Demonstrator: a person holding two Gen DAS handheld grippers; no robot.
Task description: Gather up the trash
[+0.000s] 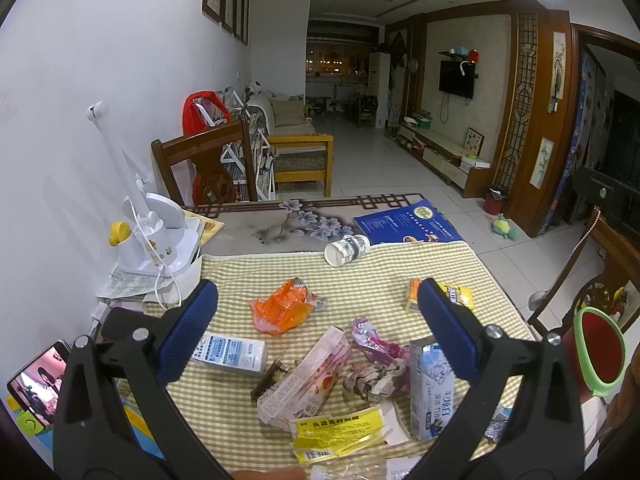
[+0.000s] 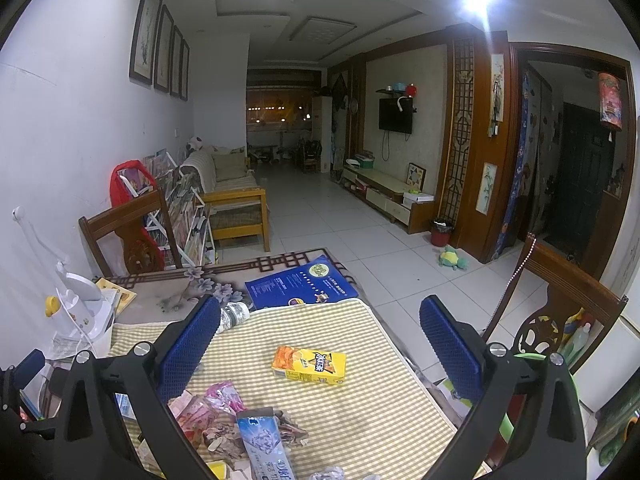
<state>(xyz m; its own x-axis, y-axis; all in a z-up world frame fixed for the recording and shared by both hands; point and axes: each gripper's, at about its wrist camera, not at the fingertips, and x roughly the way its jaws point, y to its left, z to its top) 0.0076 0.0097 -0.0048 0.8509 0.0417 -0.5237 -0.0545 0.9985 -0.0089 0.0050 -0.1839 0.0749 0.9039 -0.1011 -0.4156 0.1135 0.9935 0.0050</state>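
Left wrist view: the left gripper point(image 1: 318, 300) has its jaws wide open with nothing in them. Trash lies on the checked cloth point(image 1: 360, 276): an orange wrapper point(image 1: 280, 306) between the fingers and a paper cup point(image 1: 346, 249) at 12 o'clock.

Right wrist view: the right gripper point(image 2: 320, 320) is wide open and empty too. A yellow box point(image 2: 309, 365) lies between its fingers, with more trash at 7 o'clock.
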